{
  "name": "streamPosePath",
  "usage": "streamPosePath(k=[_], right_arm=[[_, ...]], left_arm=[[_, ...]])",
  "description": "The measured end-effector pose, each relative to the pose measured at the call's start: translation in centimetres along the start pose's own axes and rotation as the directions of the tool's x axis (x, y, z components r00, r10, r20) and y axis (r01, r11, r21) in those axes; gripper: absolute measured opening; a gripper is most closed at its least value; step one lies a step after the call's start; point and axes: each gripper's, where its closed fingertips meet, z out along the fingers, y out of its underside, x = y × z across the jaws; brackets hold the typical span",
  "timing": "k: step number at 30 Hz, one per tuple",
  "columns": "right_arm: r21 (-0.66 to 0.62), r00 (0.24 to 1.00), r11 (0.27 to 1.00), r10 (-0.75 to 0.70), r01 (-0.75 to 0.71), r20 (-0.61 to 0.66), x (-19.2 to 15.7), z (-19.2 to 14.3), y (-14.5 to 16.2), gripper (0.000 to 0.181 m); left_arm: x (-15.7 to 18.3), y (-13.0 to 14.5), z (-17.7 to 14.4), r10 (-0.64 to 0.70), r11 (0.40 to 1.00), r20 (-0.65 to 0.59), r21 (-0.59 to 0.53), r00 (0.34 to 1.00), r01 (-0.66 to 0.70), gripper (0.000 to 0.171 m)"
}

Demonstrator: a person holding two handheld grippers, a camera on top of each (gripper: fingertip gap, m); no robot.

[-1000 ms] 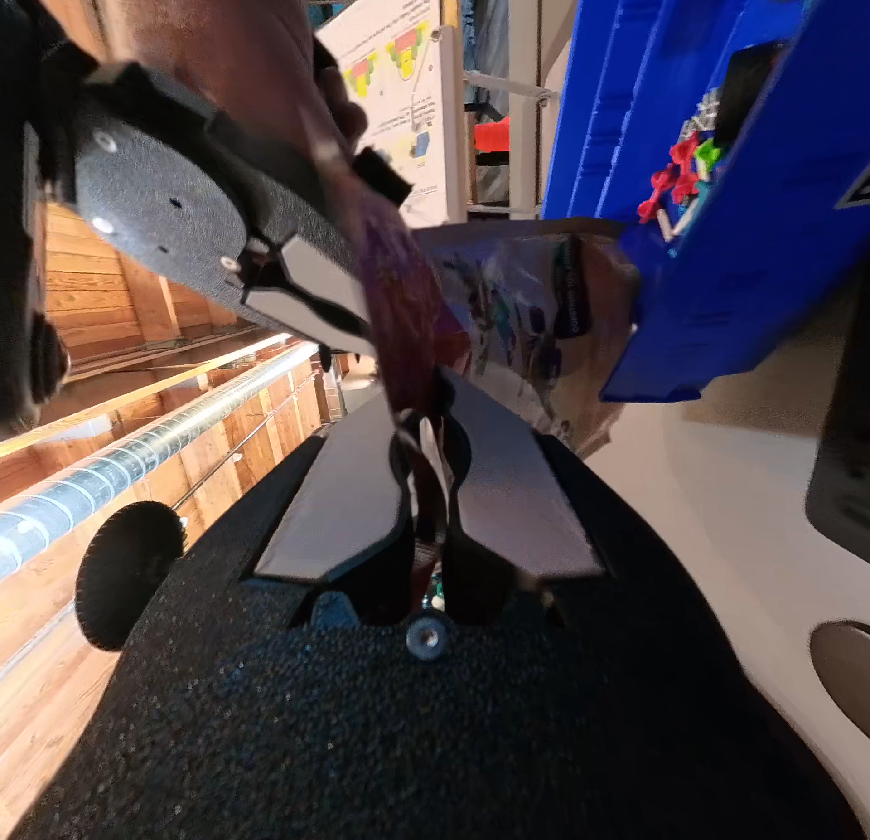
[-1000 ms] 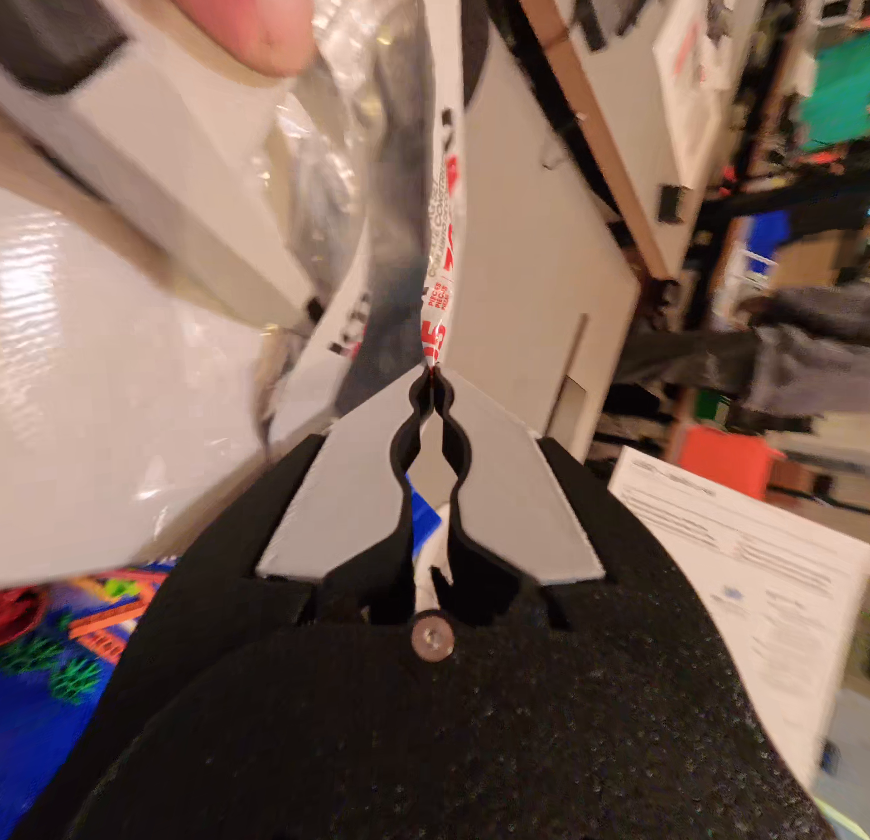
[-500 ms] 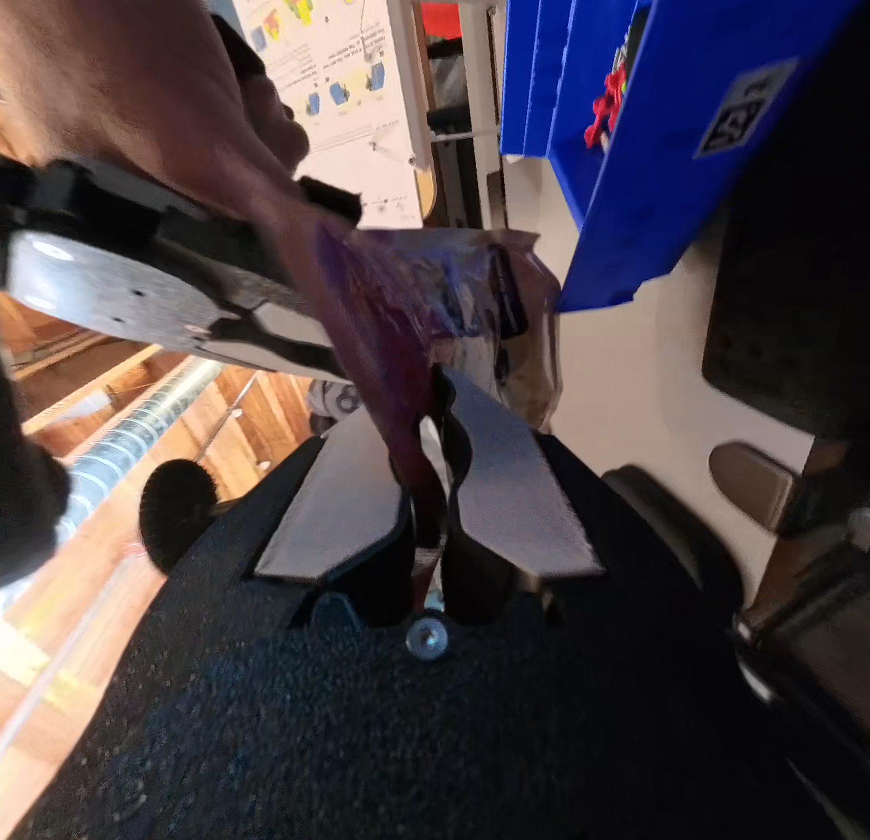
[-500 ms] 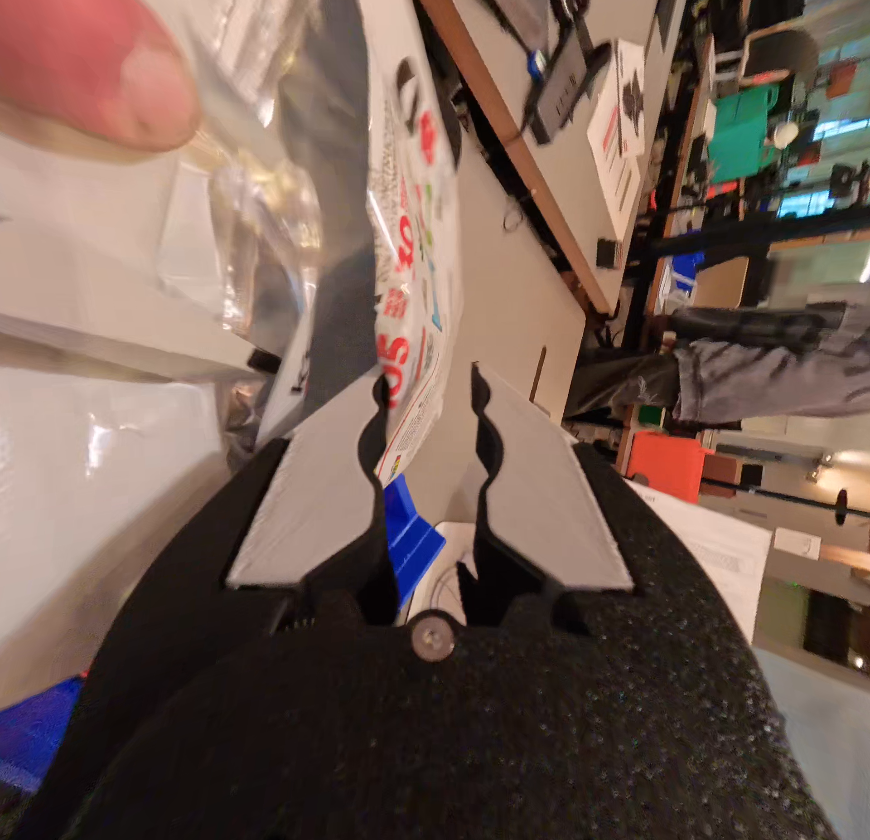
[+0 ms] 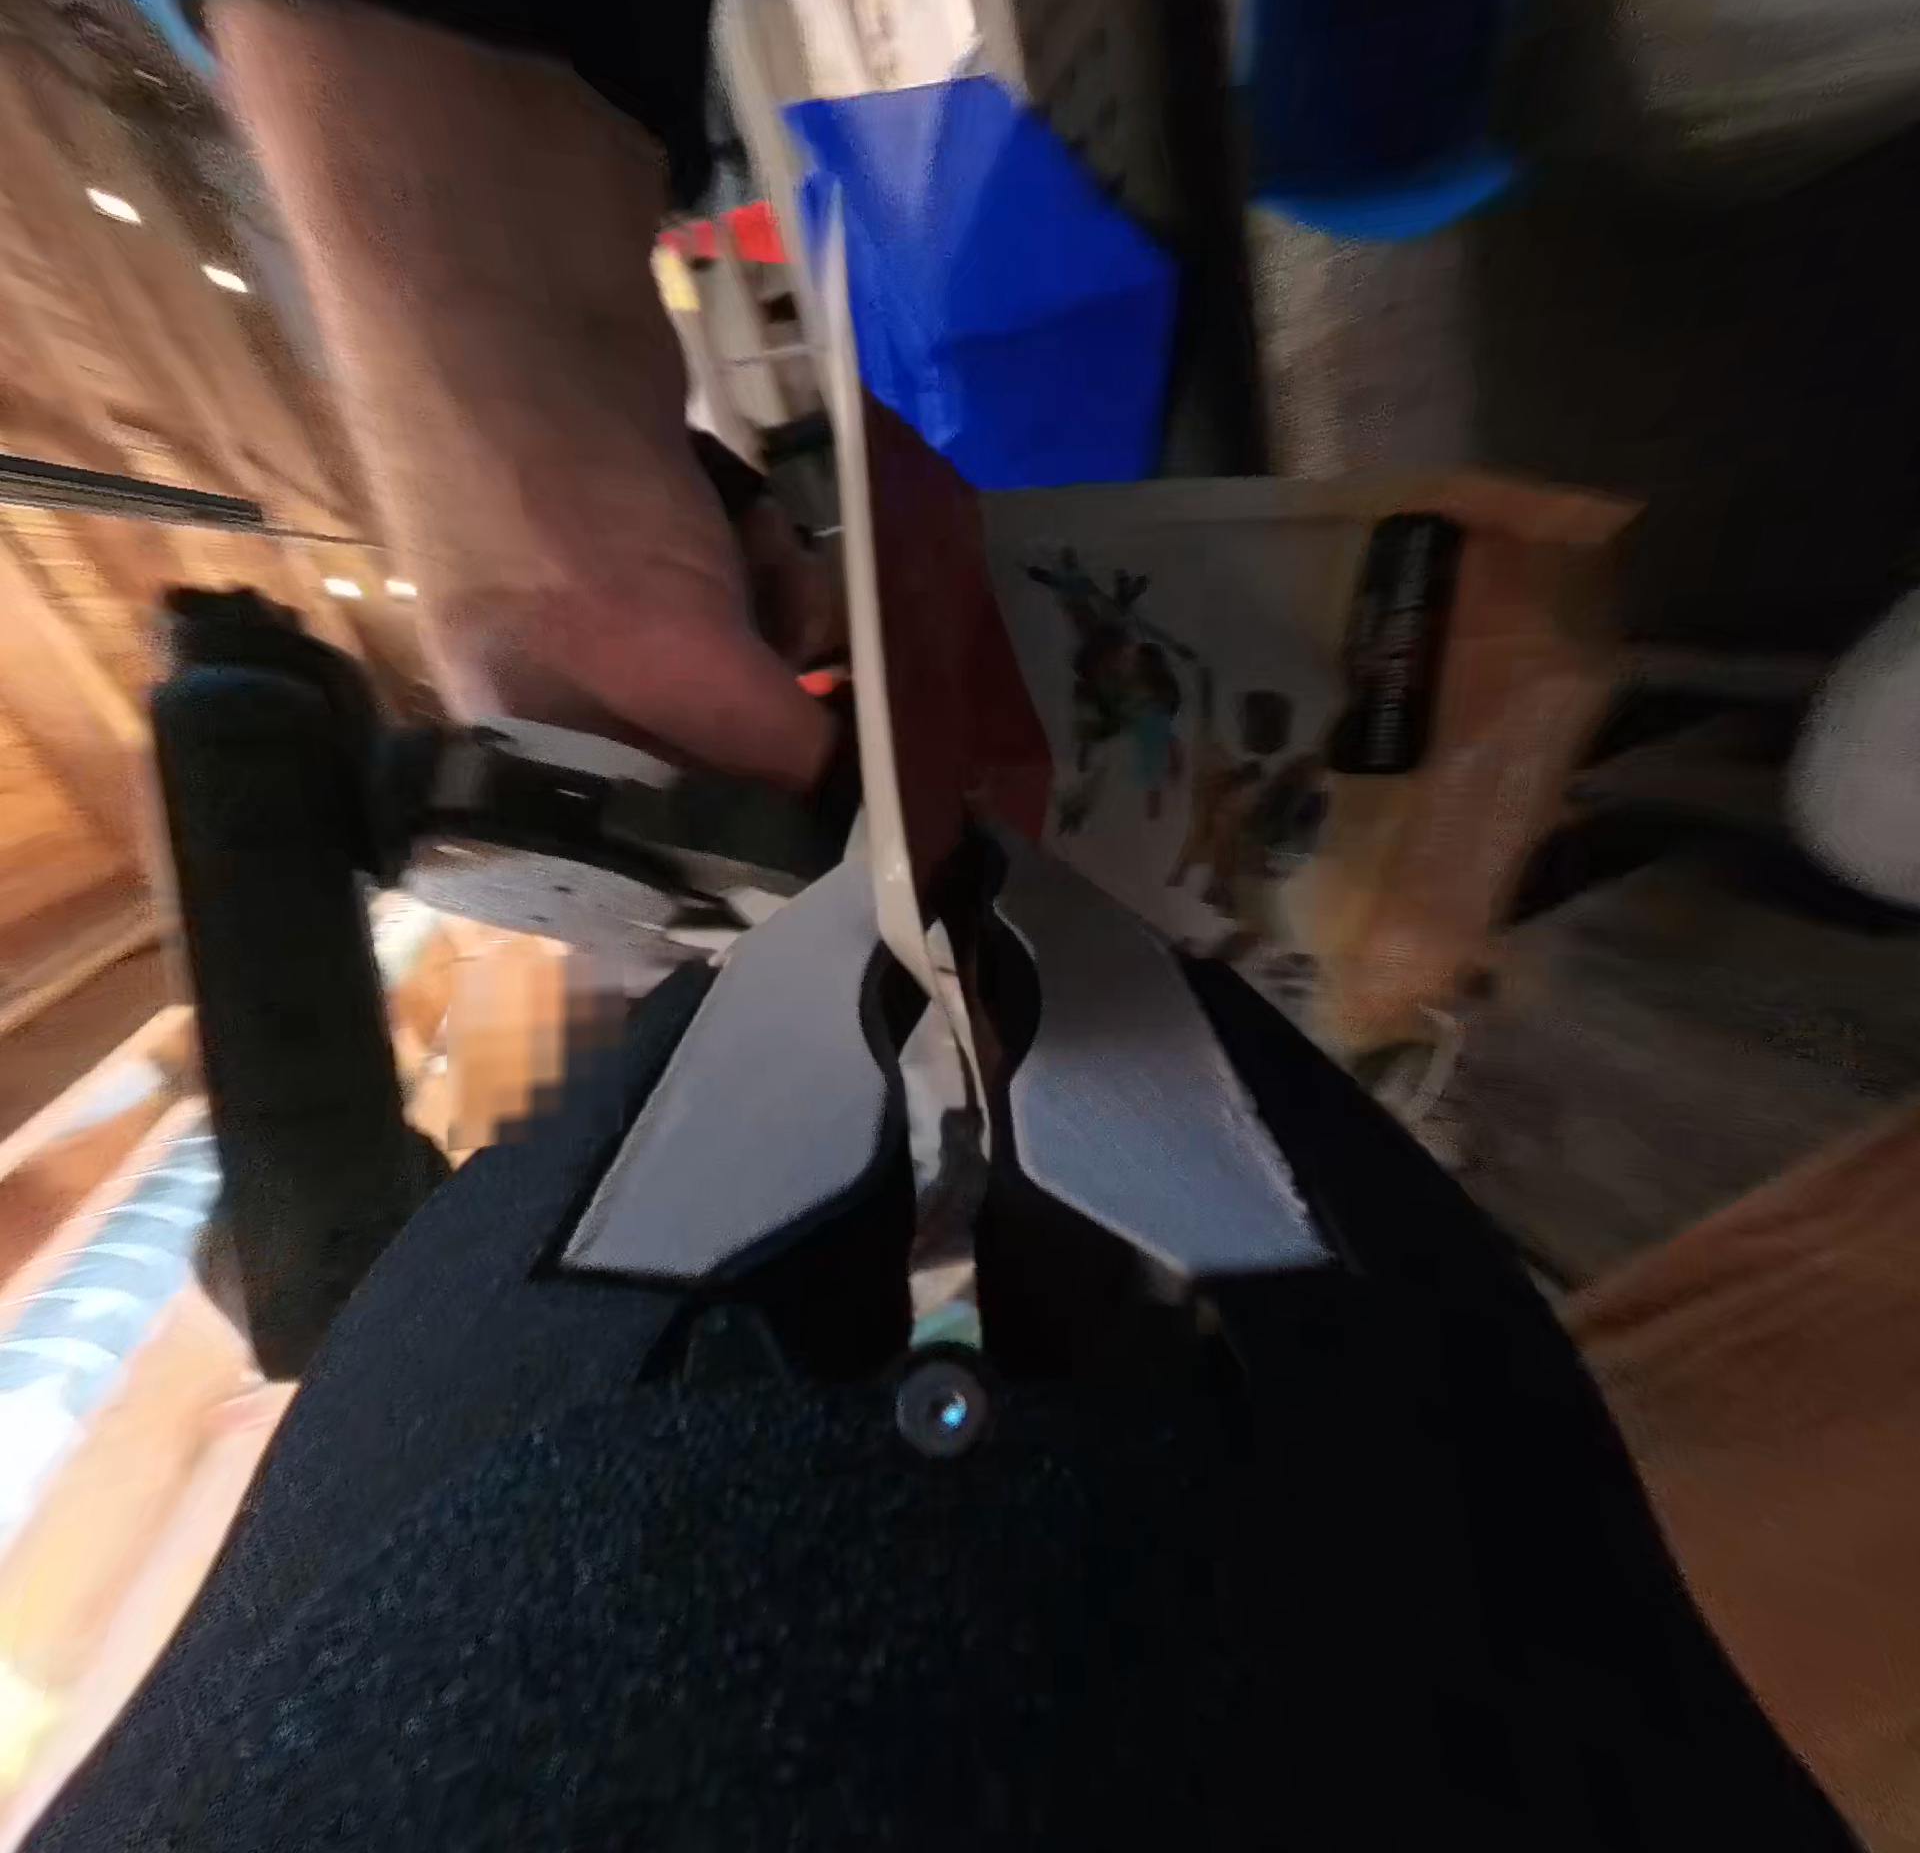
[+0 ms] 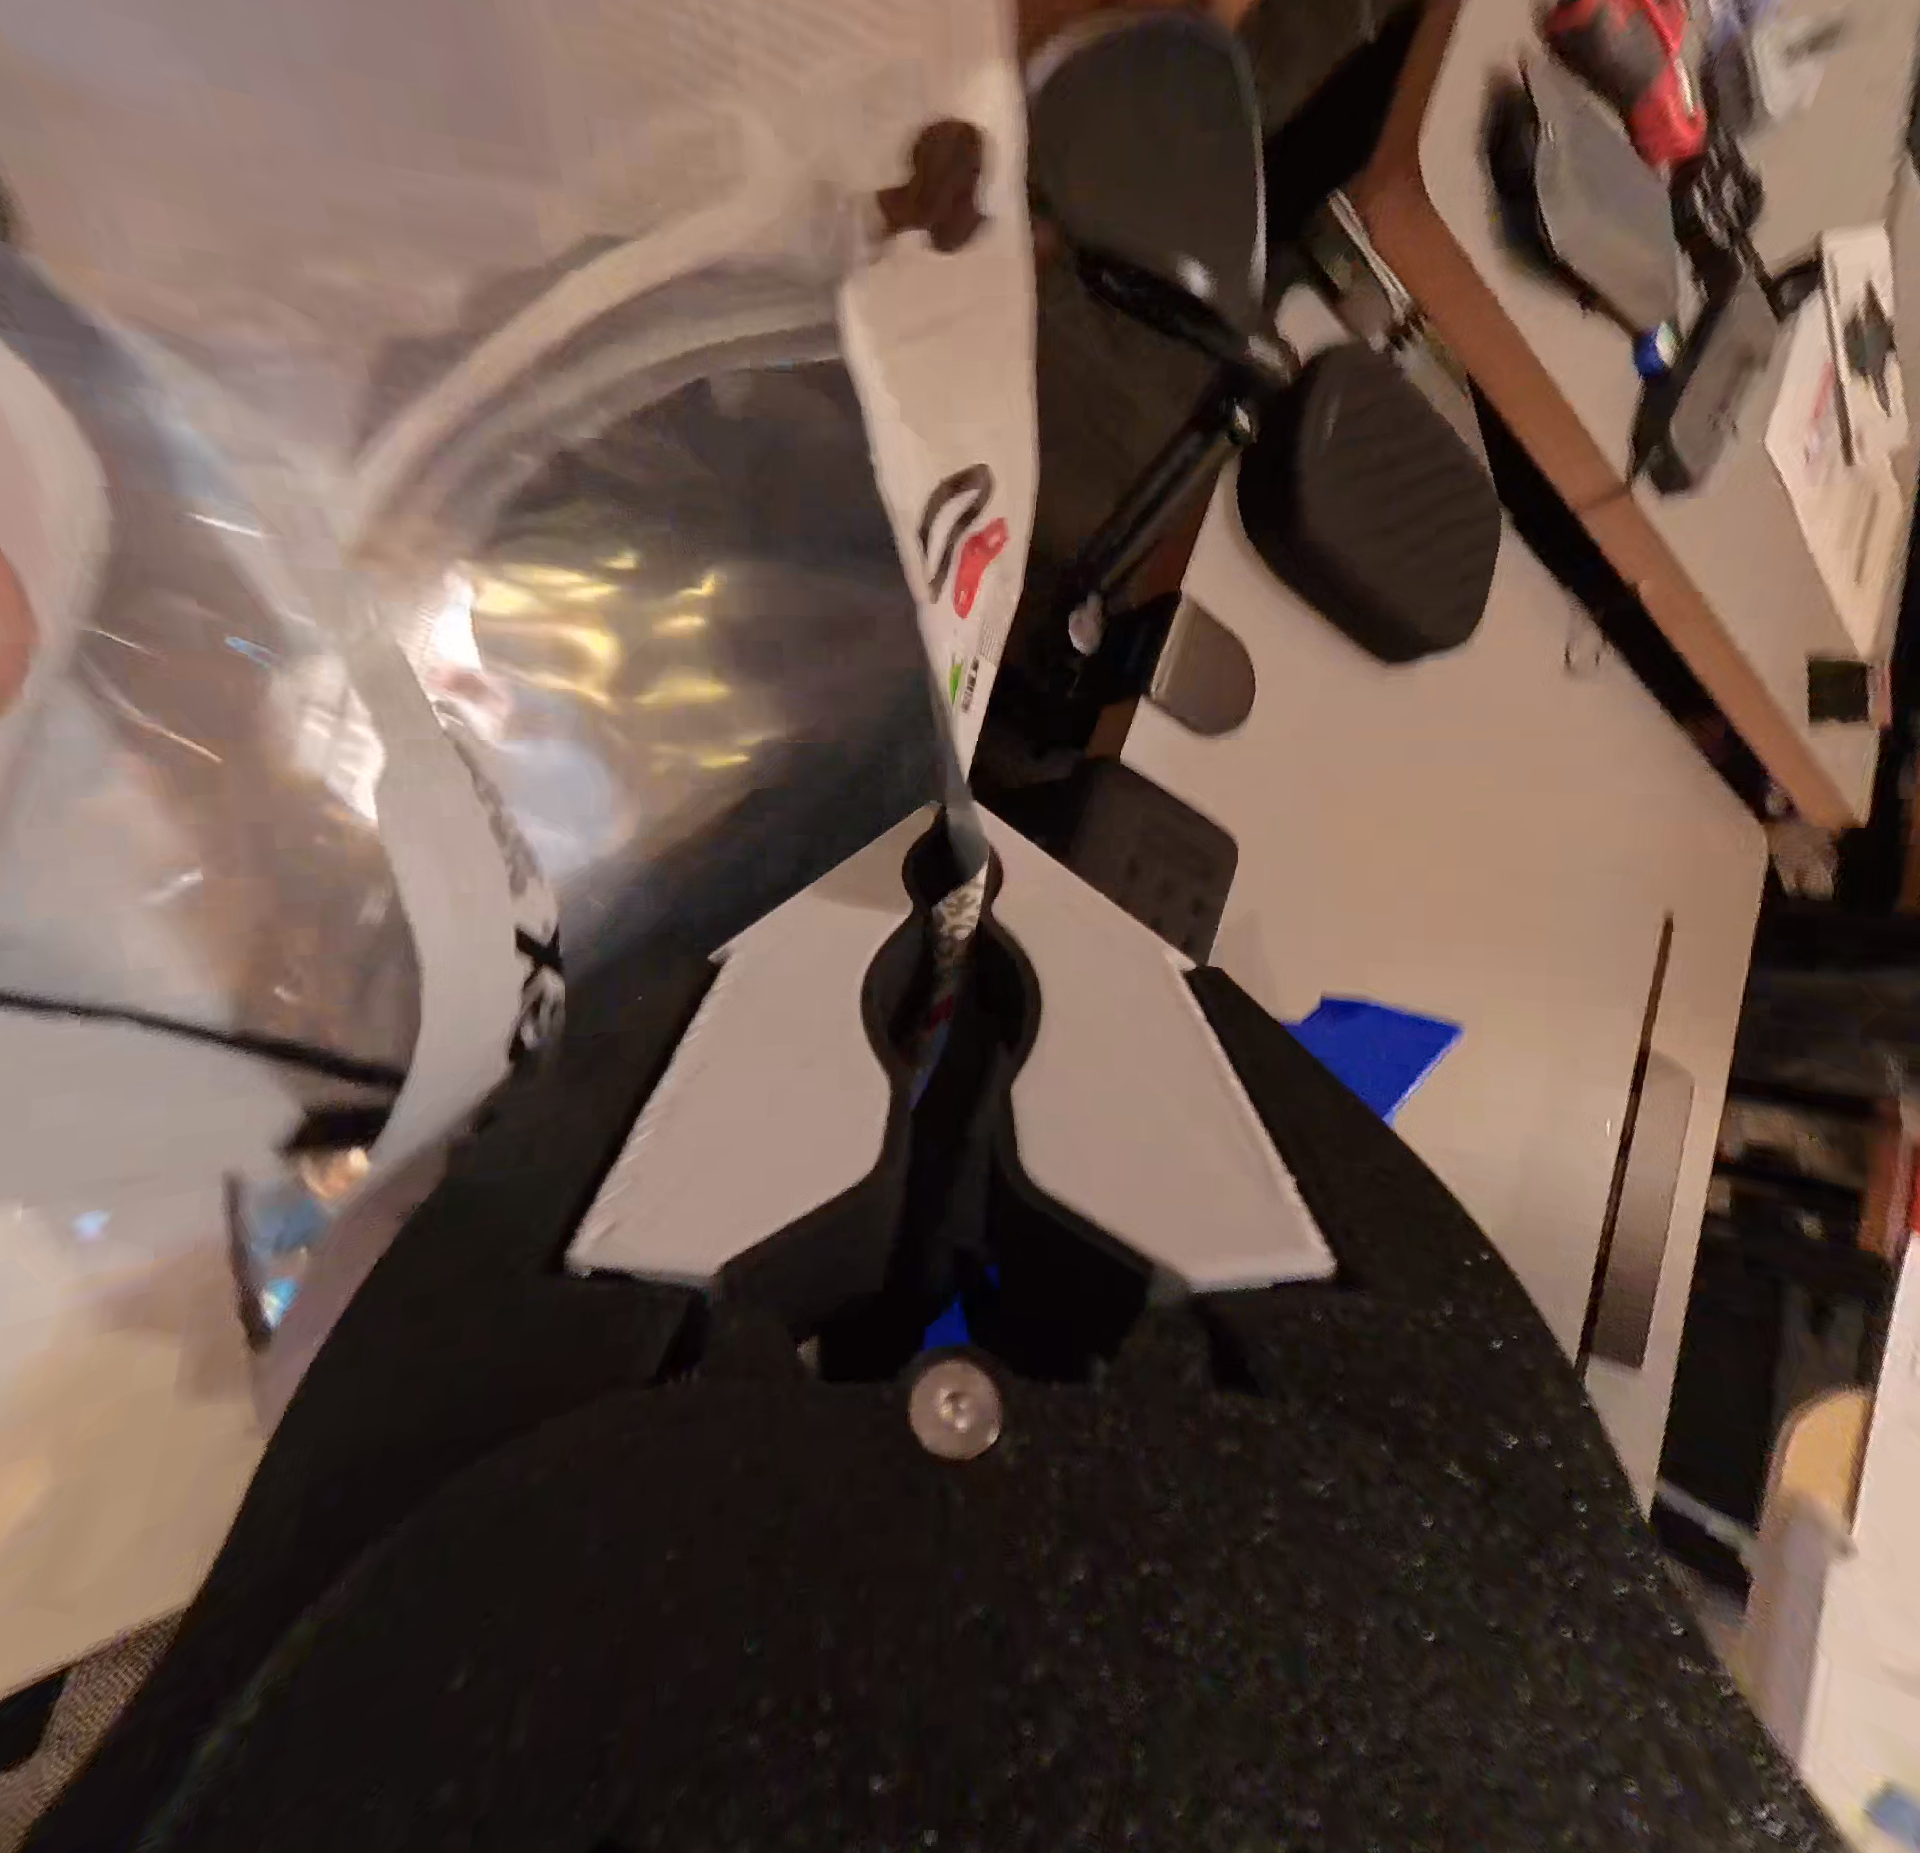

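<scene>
Left gripper: I see my left gripper (image 5: 951,873) closed down on the edge of a printed plastic bag (image 5: 1247,723); the film runs back between the fingers toward the pivot screw, so the pinch looks deep.
Right gripper: my right gripper (image 6: 961,837) is pressed together on the same bag, in that view a clear, glossy sheet (image 6: 623,608) with a white printed border, caught right at the fingertips.
Bag, relative to the left gripper: it rises straight up out of the jaws and fans out to the right of them, its long edge roughly in line with the fingers.
Bag, relative to the right gripper: it billows up and to the left of the tips, filling most of that side.
Other gripper: in the left wrist view the right gripper's black body (image 5: 582,847) sits just left of the bag, with a person's hand (image 5: 540,473) above it; both grippers are close together on the bag.
Surroundings: a blue bin (image 5: 997,307) lies beyond the bag from the left gripper; a white counter (image 6: 1455,868) with dark pads is to the right of the right gripper.
Clarity: both views are motion-blurred, so finer detail I cannot tell.
</scene>
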Motion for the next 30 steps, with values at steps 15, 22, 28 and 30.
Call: streamPosePath(k=[15,22,28,30], right_arm=[[-0.071,0.879,0.876,0.472,-0.477,-0.072,-7.8,9.0,12.9,0.0],[-0.113,0.807,0.799,0.588,-0.59,-0.058,-9.1,13.2,15.6,0.0],[-0.104,0.799,0.792,0.594,-0.601,-0.092,-8.0,14.7,15.9,0.0],[-0.09,0.799,0.794,0.592,-0.601,-0.108,-7.4,15.1,15.6,0.0]], left_arm=[[21.4,-1.6,4.8,-0.336,0.941,-0.474,-0.129,0.814,0.314,0.008],[20.6,-4.0,2.8,-0.396,0.883,-0.533,0.002,0.748,0.47,0.067],[14.0,-4.2,0.8,-0.608,0.663,-0.537,0.062,0.585,0.746,0.053],[10.5,-5.1,1.2,-0.684,0.544,-0.515,0.113,0.518,0.831,0.032]])
